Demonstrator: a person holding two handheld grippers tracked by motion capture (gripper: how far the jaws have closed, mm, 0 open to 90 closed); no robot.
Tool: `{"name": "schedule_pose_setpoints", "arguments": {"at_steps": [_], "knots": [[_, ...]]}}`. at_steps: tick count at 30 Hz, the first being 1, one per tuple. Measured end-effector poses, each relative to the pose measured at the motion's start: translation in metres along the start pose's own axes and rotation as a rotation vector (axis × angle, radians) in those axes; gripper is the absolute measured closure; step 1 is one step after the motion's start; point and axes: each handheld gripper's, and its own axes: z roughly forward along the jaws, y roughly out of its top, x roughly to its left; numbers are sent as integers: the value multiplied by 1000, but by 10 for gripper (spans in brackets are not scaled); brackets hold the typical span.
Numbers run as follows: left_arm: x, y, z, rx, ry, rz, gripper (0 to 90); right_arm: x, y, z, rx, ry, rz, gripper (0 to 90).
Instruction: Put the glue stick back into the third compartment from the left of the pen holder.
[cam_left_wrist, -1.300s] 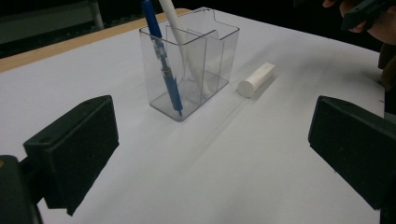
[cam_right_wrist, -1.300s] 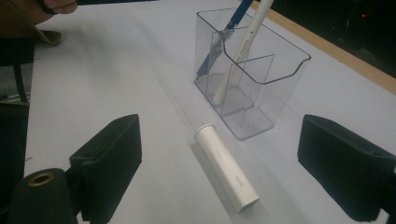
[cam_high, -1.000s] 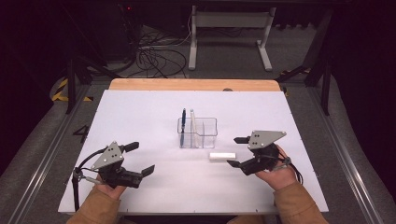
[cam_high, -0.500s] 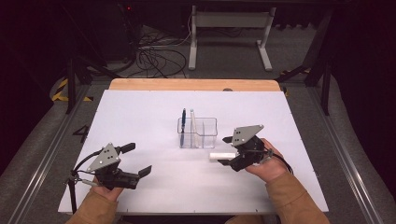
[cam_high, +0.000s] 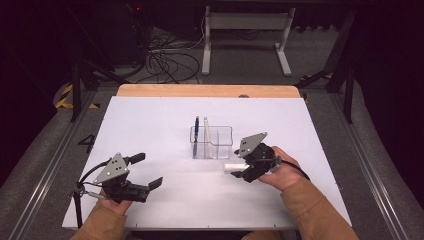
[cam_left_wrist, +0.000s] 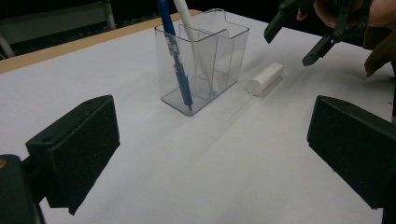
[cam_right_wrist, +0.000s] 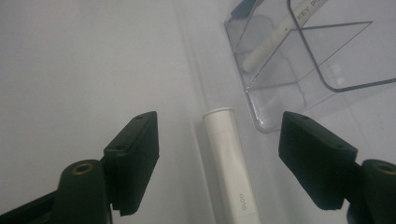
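White glue stick (cam_right_wrist: 232, 165) lay flat on white table (cam_high: 150, 125), just beside clear organiser (cam_high: 211, 142), apart from it. Right gripper (cam_high: 243, 166) stood over stick; stick lay lengthwise between two black jaws, gap on each side, pads not touching. Jaws had just been closing, yet unclenched, nothing grasped. Left gripper (cam_high: 148, 171) sat well apart near table's near edge, jaws spread wide, empty. Blue pen (cam_left_wrist: 176, 56) and white pen (cam_left_wrist: 192, 35) stood tilted in organiser compartments
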Motion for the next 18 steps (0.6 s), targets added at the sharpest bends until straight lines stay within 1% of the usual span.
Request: {"name": "schedule_pose_setpoints", "arguments": {"at_steps": [2, 8, 9, 16, 18], "knots": [[0, 0, 0, 1, 2, 1, 32, -1, 1, 4, 20, 6, -13, 311], [0, 0, 0, 3, 6, 3, 32, -3, 2, 13, 68, 12, -26, 334], [0, 0, 1, 0, 3, -4, 32, -4, 1, 14, 73, 12, -30, 338], [0, 0, 2, 5, 0, -4, 33, -8, -1, 25, 111, 26, -27, 392], [0, 0, 2, 3, 0, -4, 33, -10, -2, 28, 120, 37, -24, 408]]}}
